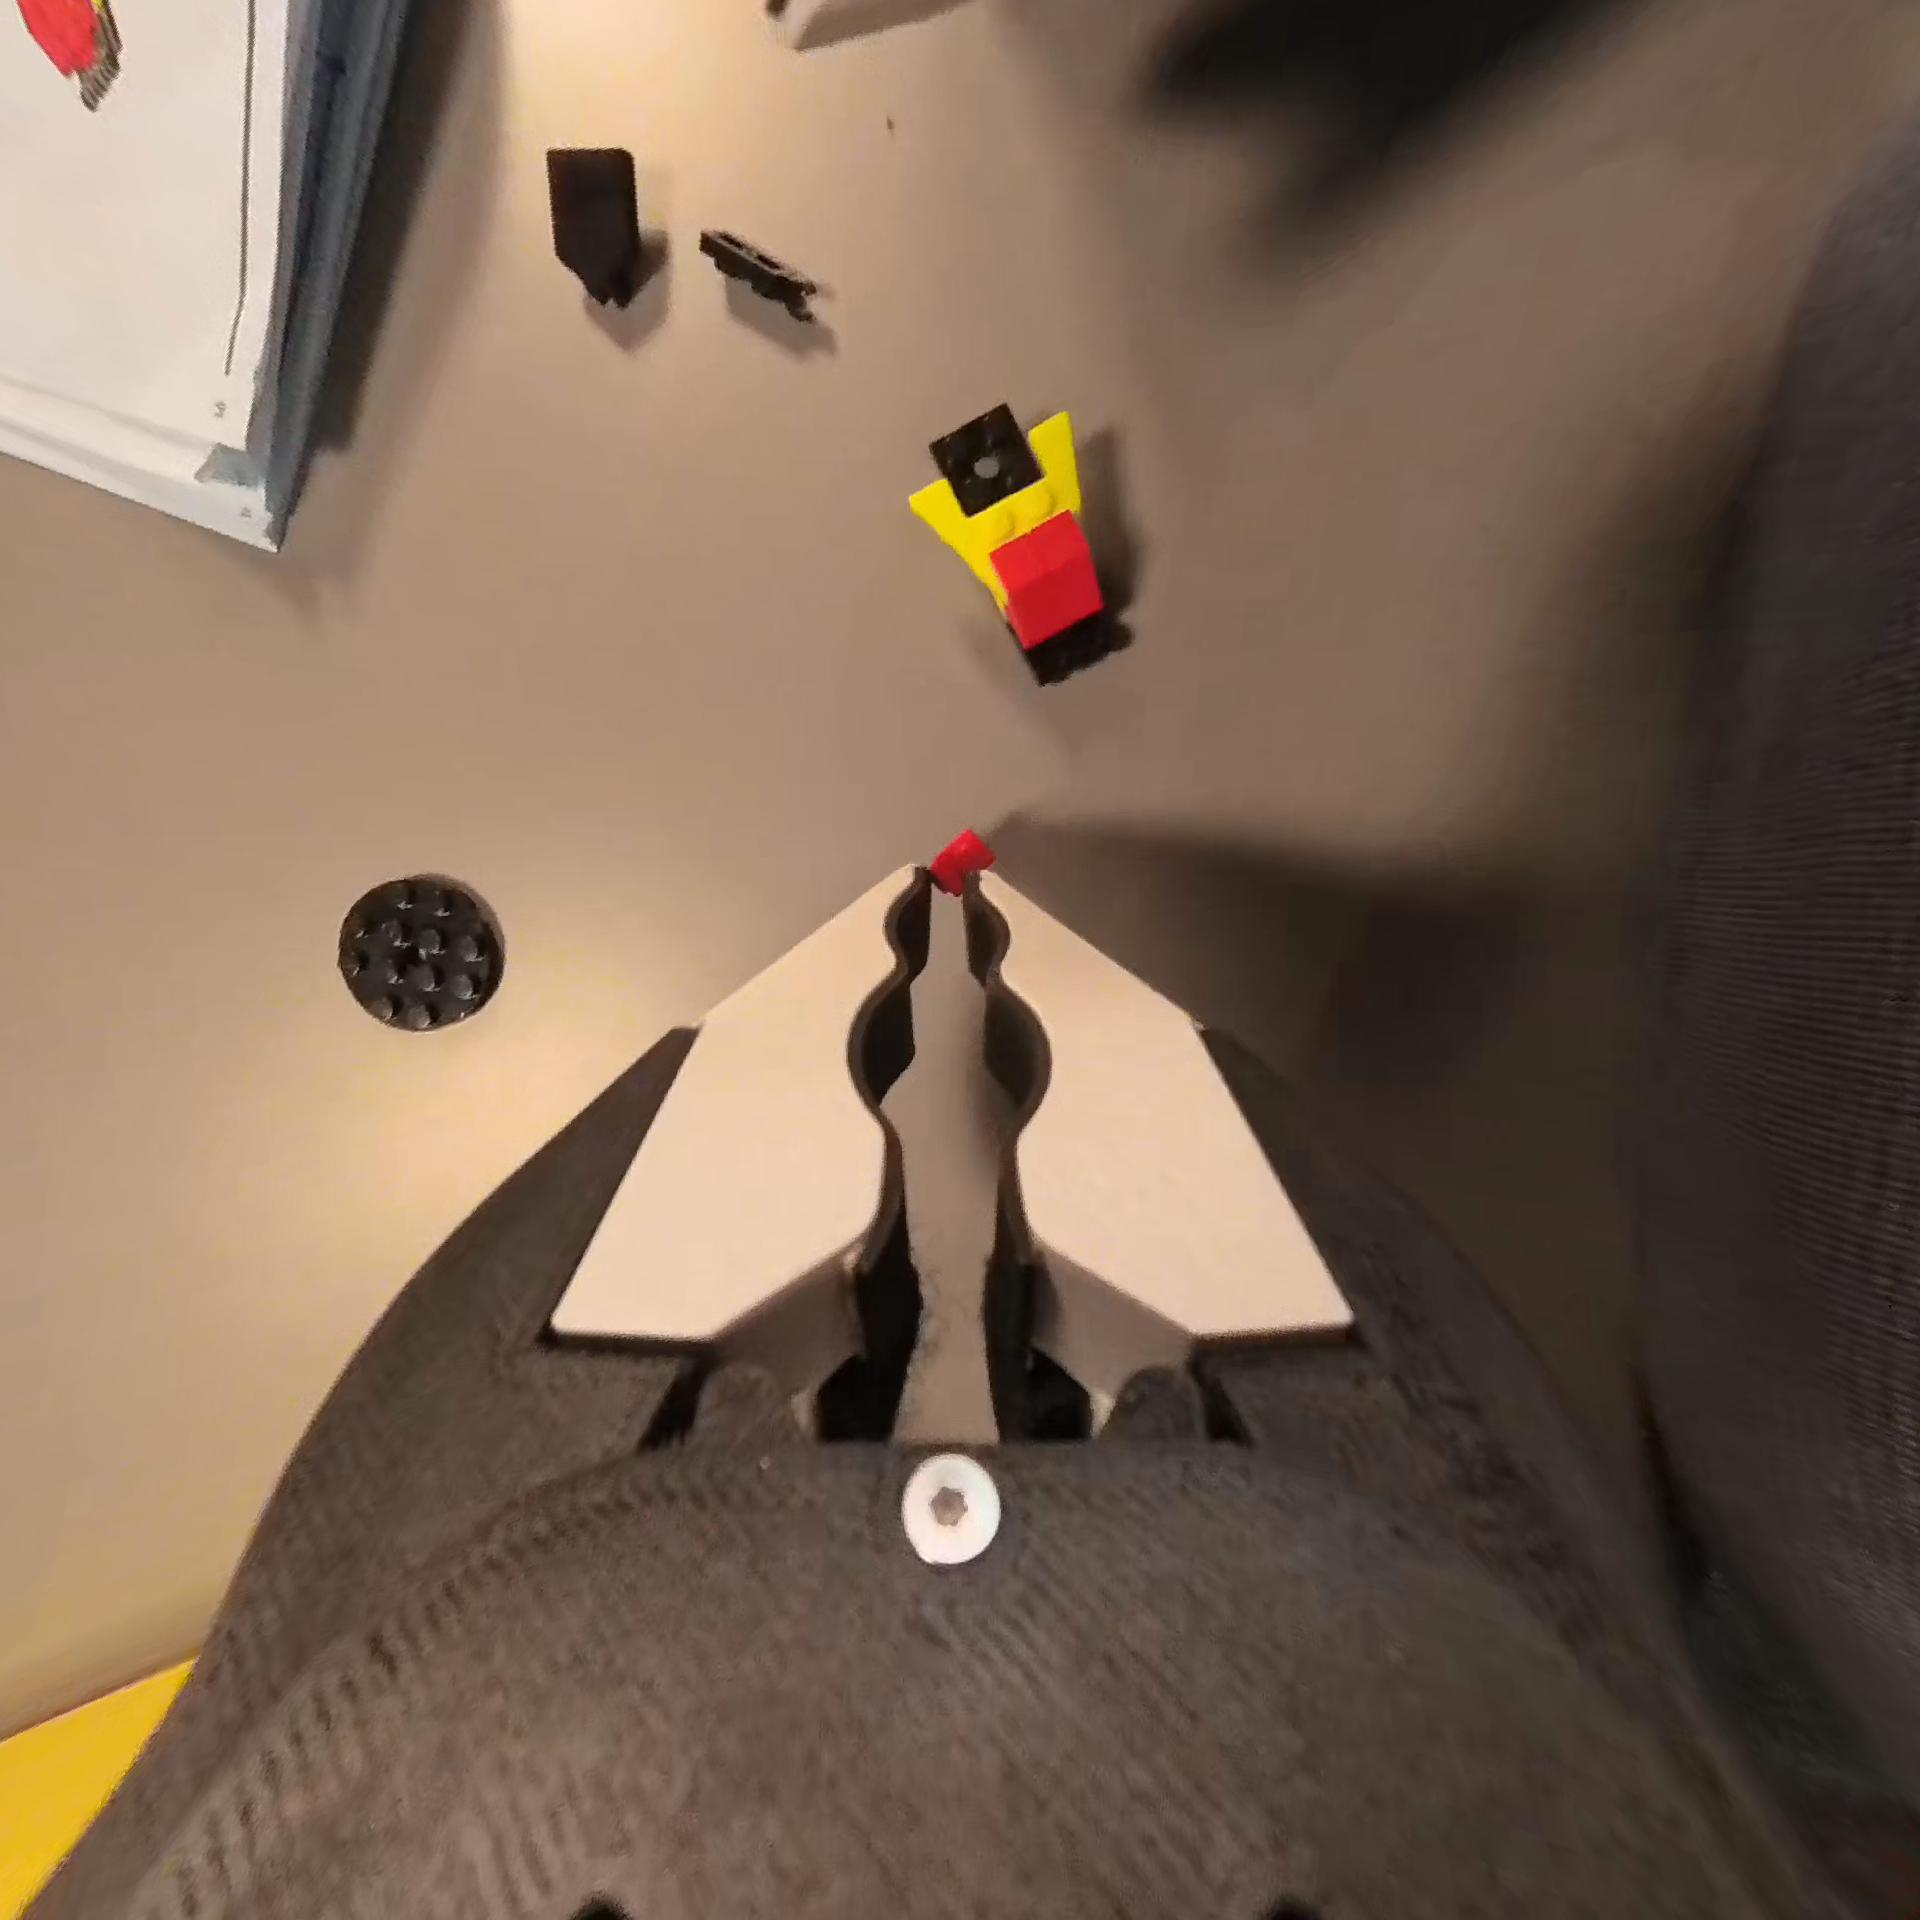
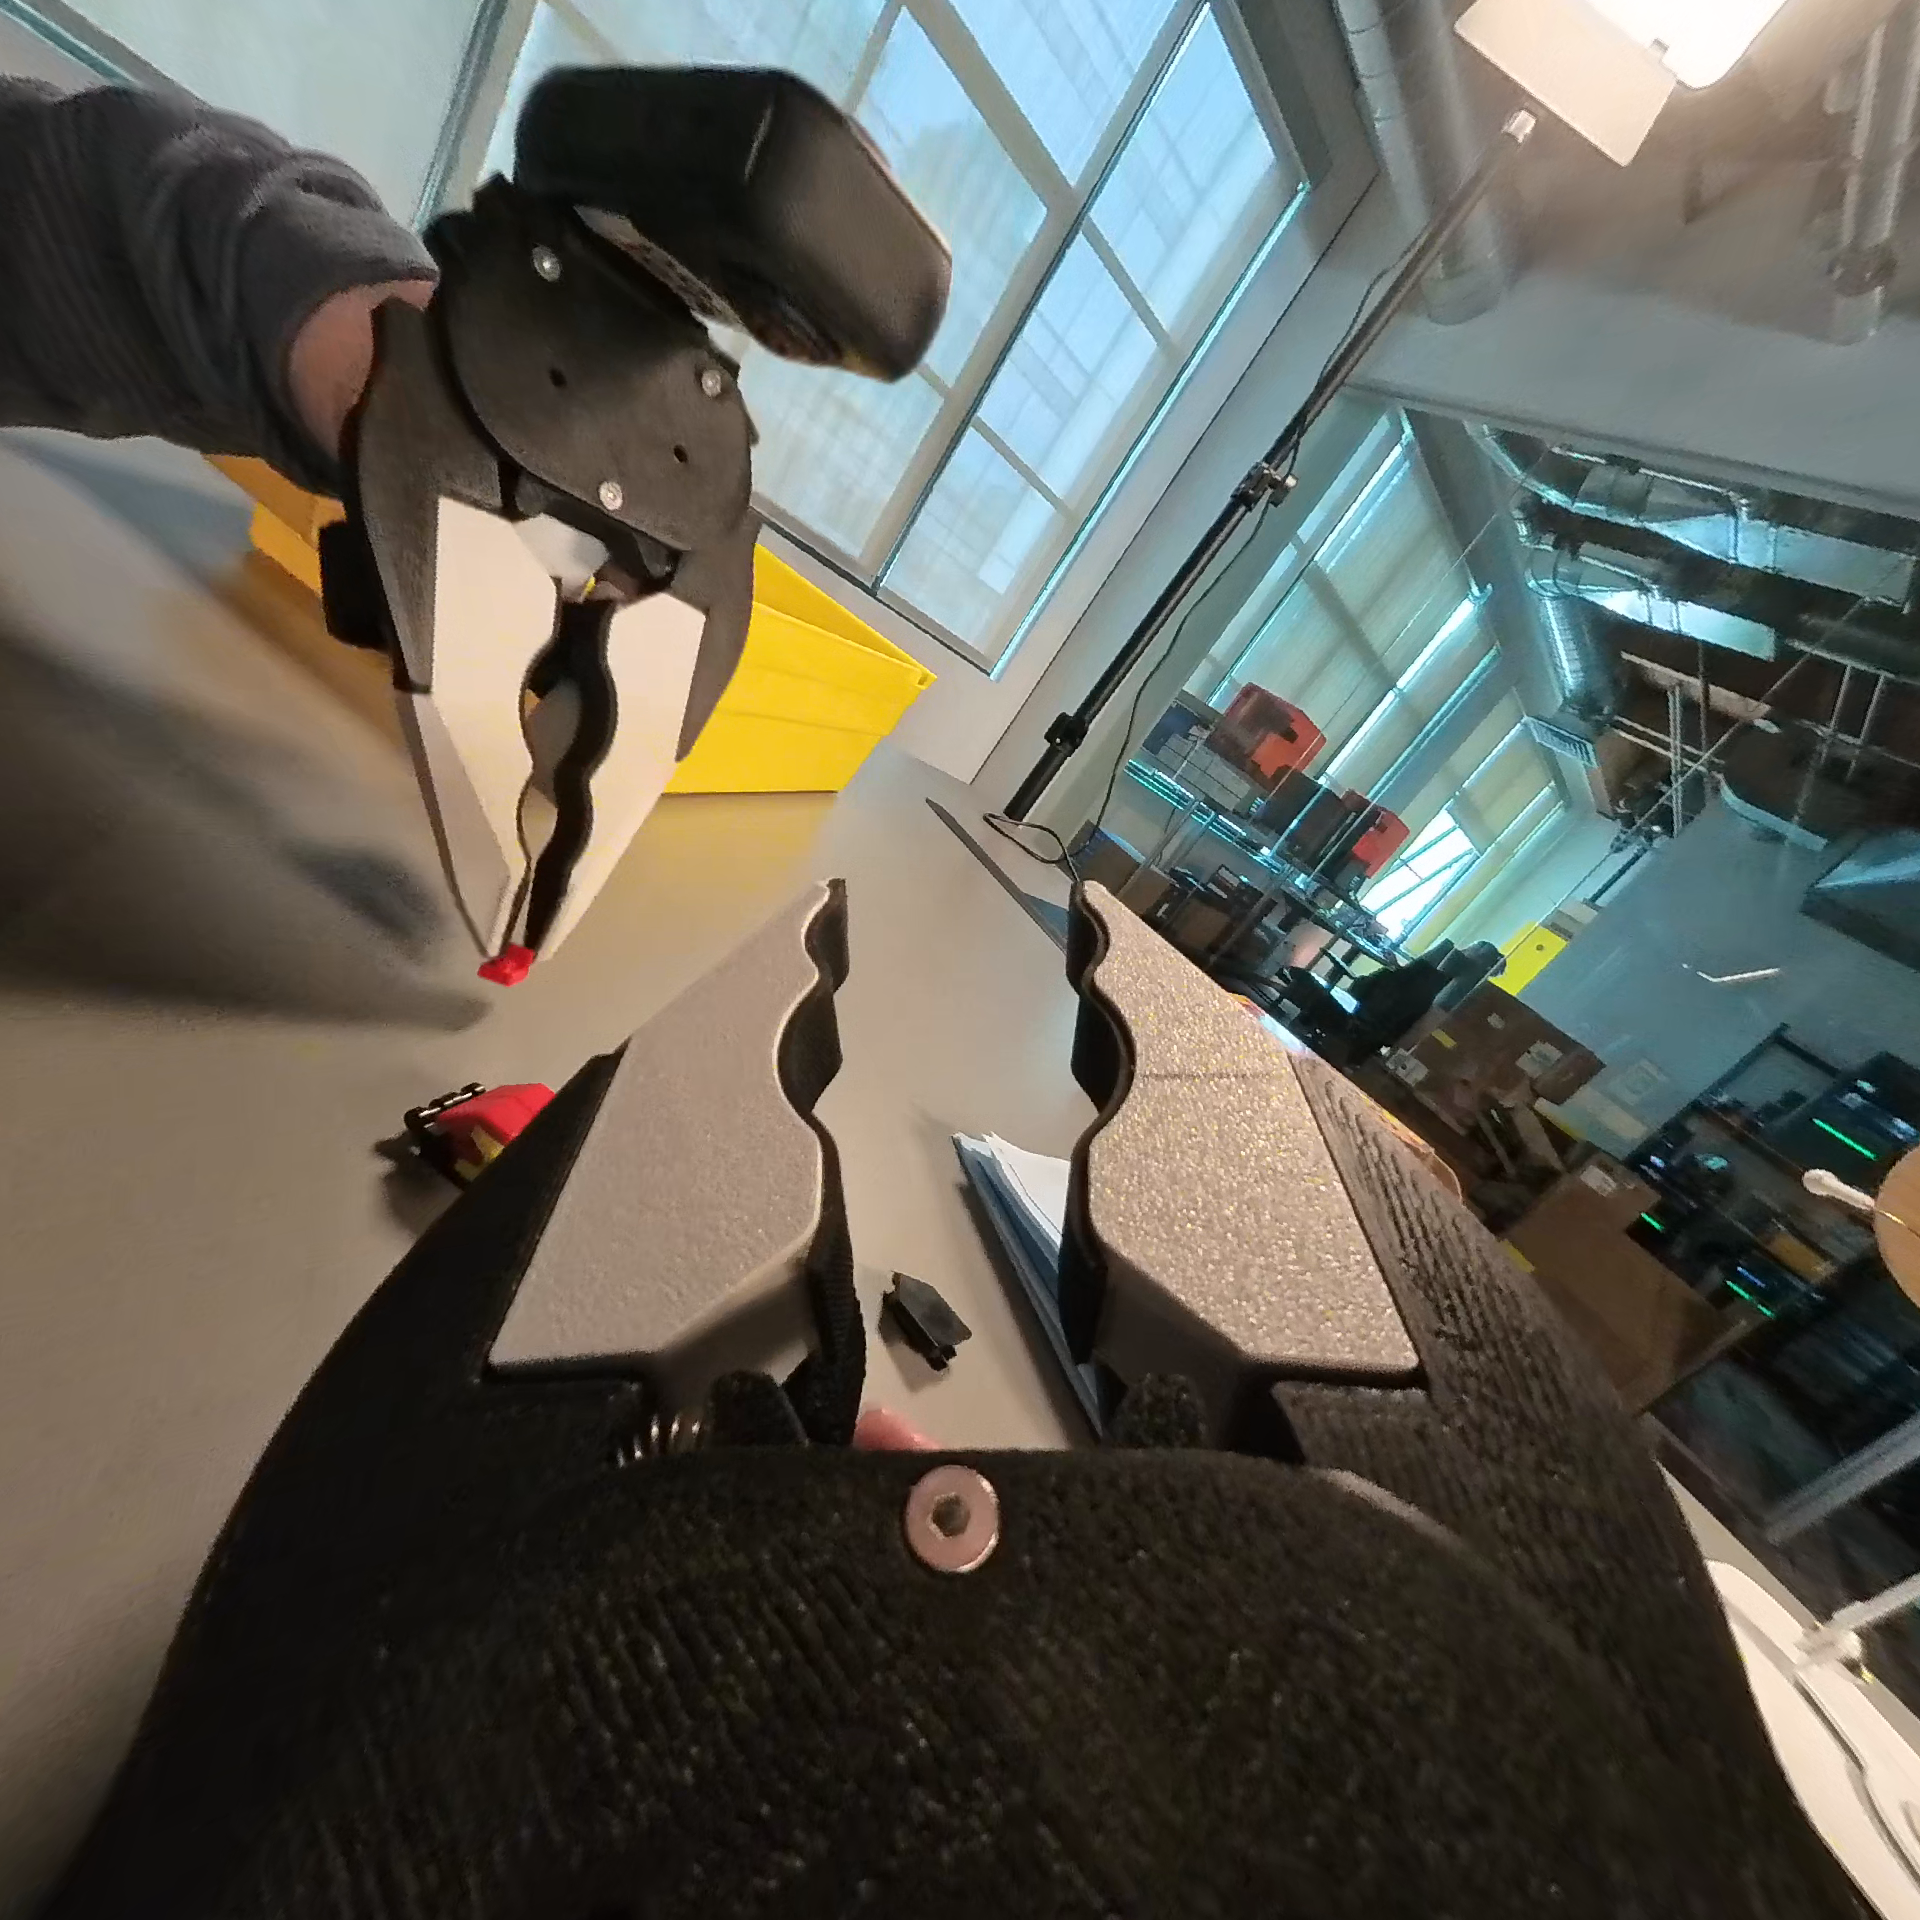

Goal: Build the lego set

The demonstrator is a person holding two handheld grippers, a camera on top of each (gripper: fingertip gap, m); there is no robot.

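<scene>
Left gripper (image 1: 945, 878) pinches one small red brick (image 1: 961, 858) at its fingertips; right gripper (image 2: 956, 904) stands wide apart, holding nothing.

The red brick is held above the grey table (image 1: 623, 675), just short of the partly built model (image 1: 1023, 540). That model, one in number, lies flat on the table, its long axis running from a black plate end, farthest from the gripper, through yellow wings to a red block nearest it. Beyond the model lie two loose black pieces (image 1: 592, 223) (image 1: 756, 270); one round black studded plate (image 1: 421, 951) sits well to its left. One instruction booklet (image 1: 135, 260) lies at the far left, and one yellow bin (image 2: 800, 686) stands behind the left gripper.
</scene>
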